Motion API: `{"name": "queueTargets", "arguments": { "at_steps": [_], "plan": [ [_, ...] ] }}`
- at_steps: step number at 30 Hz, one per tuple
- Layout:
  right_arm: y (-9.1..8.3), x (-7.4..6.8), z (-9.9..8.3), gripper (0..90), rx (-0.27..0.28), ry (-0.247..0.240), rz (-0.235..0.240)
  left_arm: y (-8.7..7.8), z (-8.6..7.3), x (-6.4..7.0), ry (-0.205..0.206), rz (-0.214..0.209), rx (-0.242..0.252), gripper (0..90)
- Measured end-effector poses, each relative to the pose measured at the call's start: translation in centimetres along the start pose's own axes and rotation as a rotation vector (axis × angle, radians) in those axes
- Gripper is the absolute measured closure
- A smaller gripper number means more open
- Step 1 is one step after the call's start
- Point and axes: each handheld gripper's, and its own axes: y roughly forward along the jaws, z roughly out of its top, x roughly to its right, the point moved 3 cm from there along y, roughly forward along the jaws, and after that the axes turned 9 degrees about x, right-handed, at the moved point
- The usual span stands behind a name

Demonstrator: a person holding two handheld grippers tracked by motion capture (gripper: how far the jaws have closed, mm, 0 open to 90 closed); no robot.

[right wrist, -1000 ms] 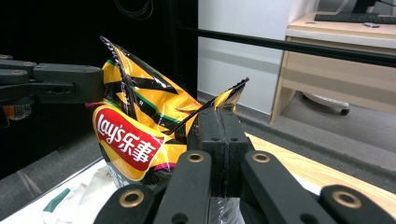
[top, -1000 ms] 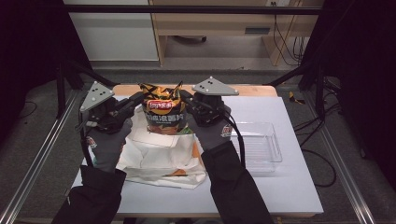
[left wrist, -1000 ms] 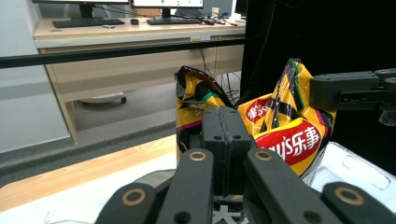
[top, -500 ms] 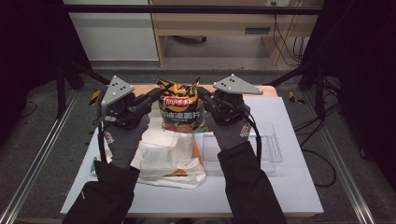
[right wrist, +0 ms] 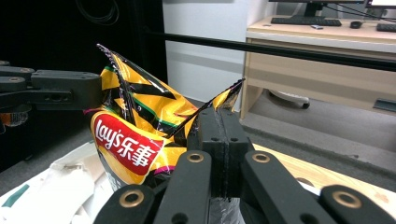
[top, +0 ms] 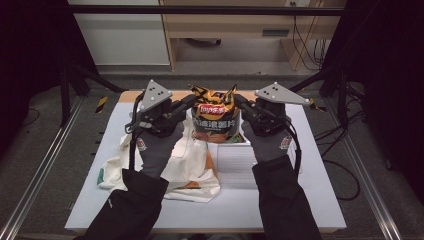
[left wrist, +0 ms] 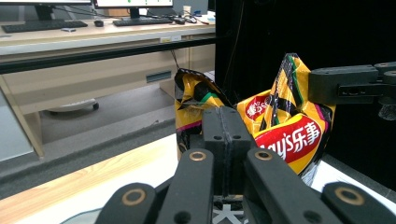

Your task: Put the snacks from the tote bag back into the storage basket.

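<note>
Both grippers are holding the chip bag (top: 216,116) up off the table (top: 320,200), above the far edge of the cloth bag (top: 170,165) and just beside the clear tray (top: 245,162). The left gripper (top: 186,104) is pinching one top corner and the right gripper (top: 240,102) is pinching the other, each pair of jaws pressed together on the foil. Gripping opposite corners is probably keeping the chip bag upright and its mouth controlled (it looks torn open at the top, though I cannot be sure). In each gripper view the jaws are covering the pinch point, so how much foil is caught is hard to tell. The chip bag is hiding part of the tray, and sleeves are covering the cloth bag's near edge.
</note>
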Motion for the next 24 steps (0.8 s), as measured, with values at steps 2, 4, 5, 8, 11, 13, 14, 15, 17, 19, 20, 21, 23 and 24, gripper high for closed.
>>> {"name": "queueTargets", "arguments": {
  "at_steps": [2,4,5,8,11,13,14,15,17,19,20,21,23,24],
  "plan": [
    [-0.3,0.5,-0.1,90.0,0.0,0.001,-0.008,0.4,0.0,0.4,0.006,-0.004,-0.002,90.0],
    [-0.7,1.1,-0.3,90.0,-0.001,0.005,-0.017,0.9,-0.1,0.9,0.009,-0.012,-0.004,90.0],
    [-0.8,1.3,-0.3,90.0,-0.001,0.005,-0.019,1.1,-0.2,1.1,0.009,-0.016,-0.006,90.0],
    [-1.4,2.1,-0.6,90.0,0.001,0.01,-0.032,1.8,-0.3,1.8,0.008,-0.025,-0.01,90.0],
    [-1.9,2.8,-0.9,90.0,0.0,0.009,-0.04,2.6,-0.6,2.5,0.006,-0.035,-0.014,90.0],
    [-2.2,3.3,-1.1,90.0,-0.001,0.012,-0.043,2.9,-0.8,2.7,0.007,-0.04,-0.017,90.0],
    [-2.3,3.5,-1.2,90.0,-0.001,0.013,-0.045,3.2,-0.9,3.0,0.005,-0.044,-0.021,90.0],
    [-2.4,3.8,-1.4,90.0,-0.002,0.014,-0.05,3.5,-1.1,3.2,0.003,-0.047,-0.022,90.0],
    [-2.7,4.3,-1.6,90.0,-0.003,0.016,-0.055,3.9,-1.3,3.5,0.007,-0.052,-0.026,90.0],
    [-3.0,4.8,-1.9,90.0,-0.005,0.017,-0.063,4.3,-1.5,3.9,0.005,-0.058,-0.025,90.0],
    [-3.1,5.0,-2.0,90.0,-0.005,0.017,-0.065,4.5,-1.6,4.0,0.003,-0.06,-0.025,90.0],
    [-3.2,5.2,-2.1,90.0,-0.006,0.016,-0.067,4.7,-1.7,4.2,0.001,-0.062,-0.024,90.0],
    [-3.5,5.7,-2.4,90.0,-0.009,0.017,-0.072,5.1,-2.0,4.5,-0.003,-0.066,-0.024,90.0],
    [-3.5,5.9,-2.4,90.0,-0.01,0.017,-0.073,5.3,-2.2,4.6,0.0,-0.064,-0.03,90.0]
  ]
}}
